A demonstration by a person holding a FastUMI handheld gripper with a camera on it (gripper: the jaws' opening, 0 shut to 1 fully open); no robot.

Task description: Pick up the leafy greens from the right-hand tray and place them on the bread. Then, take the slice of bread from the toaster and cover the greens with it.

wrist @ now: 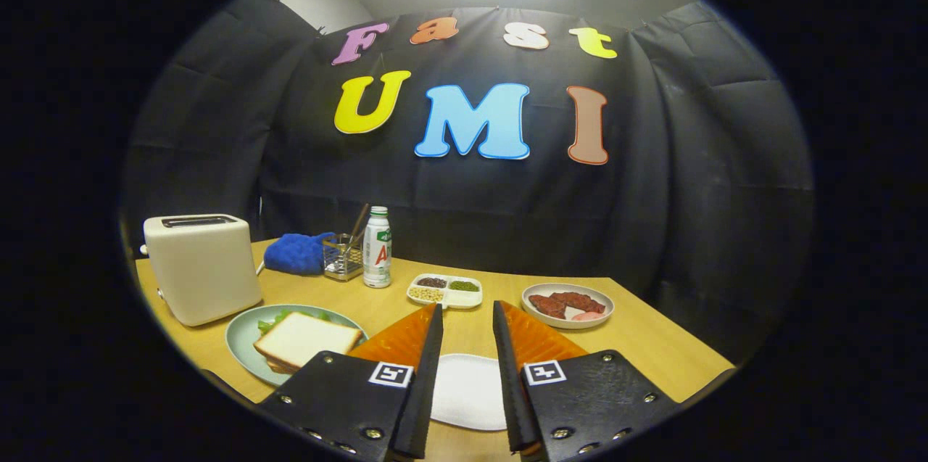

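Bread slice (307, 338) covering greens (273, 320), hand-held gripper (467, 310) empty

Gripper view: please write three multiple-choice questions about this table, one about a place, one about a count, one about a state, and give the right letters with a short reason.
1. Where does the bottle stand?
A. on the toaster
B. beside the wire cutlery holder, behind the divided dish
C. on the plate of meat

2. How many compartments does the divided dish have?
A. one
B. three
C. six

3. How is the gripper?
A. open, holding nothing
B. shut on the bread
C. shut on the bottle

Answers:
1 B: the bottle stands on the table next to the holder.
2 B: three fillings lie in separate sections.
3 A: the fingers stand apart above a white tray, while the sandwich lies on the green plate to their left.
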